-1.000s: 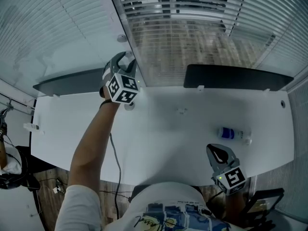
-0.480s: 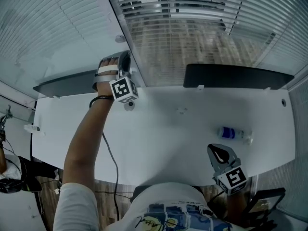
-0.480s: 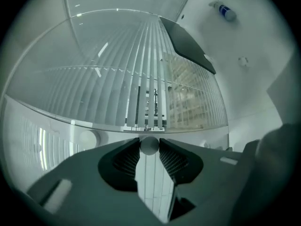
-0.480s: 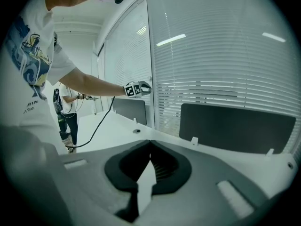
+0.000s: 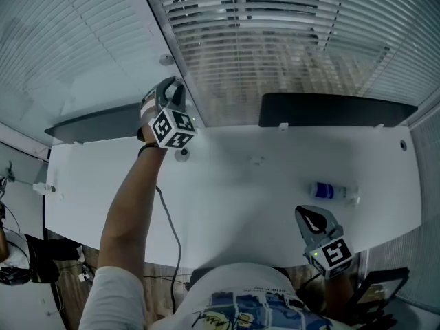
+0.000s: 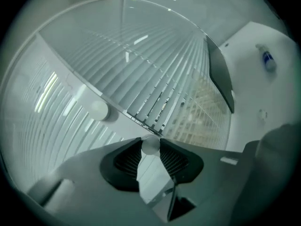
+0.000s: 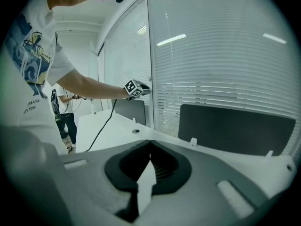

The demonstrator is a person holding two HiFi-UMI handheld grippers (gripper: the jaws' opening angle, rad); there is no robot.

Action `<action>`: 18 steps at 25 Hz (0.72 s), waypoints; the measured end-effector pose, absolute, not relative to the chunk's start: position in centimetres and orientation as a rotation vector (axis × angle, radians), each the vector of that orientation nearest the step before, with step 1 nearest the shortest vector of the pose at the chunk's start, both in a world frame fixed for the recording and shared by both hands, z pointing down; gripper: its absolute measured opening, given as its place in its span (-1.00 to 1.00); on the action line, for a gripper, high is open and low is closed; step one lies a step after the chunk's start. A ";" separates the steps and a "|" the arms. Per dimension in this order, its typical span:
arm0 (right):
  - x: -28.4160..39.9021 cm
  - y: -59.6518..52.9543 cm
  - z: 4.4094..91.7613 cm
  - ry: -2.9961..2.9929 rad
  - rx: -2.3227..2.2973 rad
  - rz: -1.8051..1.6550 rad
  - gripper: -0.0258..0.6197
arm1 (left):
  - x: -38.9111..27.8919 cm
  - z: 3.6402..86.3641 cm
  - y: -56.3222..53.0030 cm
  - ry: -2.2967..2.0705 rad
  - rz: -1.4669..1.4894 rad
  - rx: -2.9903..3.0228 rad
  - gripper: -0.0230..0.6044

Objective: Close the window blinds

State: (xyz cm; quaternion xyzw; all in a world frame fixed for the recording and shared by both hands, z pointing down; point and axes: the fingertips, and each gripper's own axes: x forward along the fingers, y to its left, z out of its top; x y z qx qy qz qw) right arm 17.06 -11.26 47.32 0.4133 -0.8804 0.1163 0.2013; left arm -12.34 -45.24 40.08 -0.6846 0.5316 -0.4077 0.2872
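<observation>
**At the window post: left fingers pinch a small white piece**

Just beyond the left gripper's [image 5: 172, 91] fingertips hang the window blinds [image 5: 254, 19], their middle slats tilted apart so that the ground outside shows through. The gripper is raised to the upright frame post [image 6: 75, 76]. Its jaws have just been closing, and both pads press on a small white rounded piece [image 6: 150, 146] caught between their tips; a white knob [image 6: 99, 110] sits on the post above and left of those fingers. Well back from the blinds, the right gripper [image 5: 313, 220] sits low over the near edge of the white table [image 5: 227, 198], fingers together with nothing between them; a bottle [image 5: 332, 191] lies just ahead of its fingertips.
</observation>
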 end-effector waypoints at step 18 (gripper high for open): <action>17.0 -11.2 47.8 -2.459 1.166 0.330 -0.91 | -13.6 39.0 -45.0 2.068 -0.308 -2.472 -0.53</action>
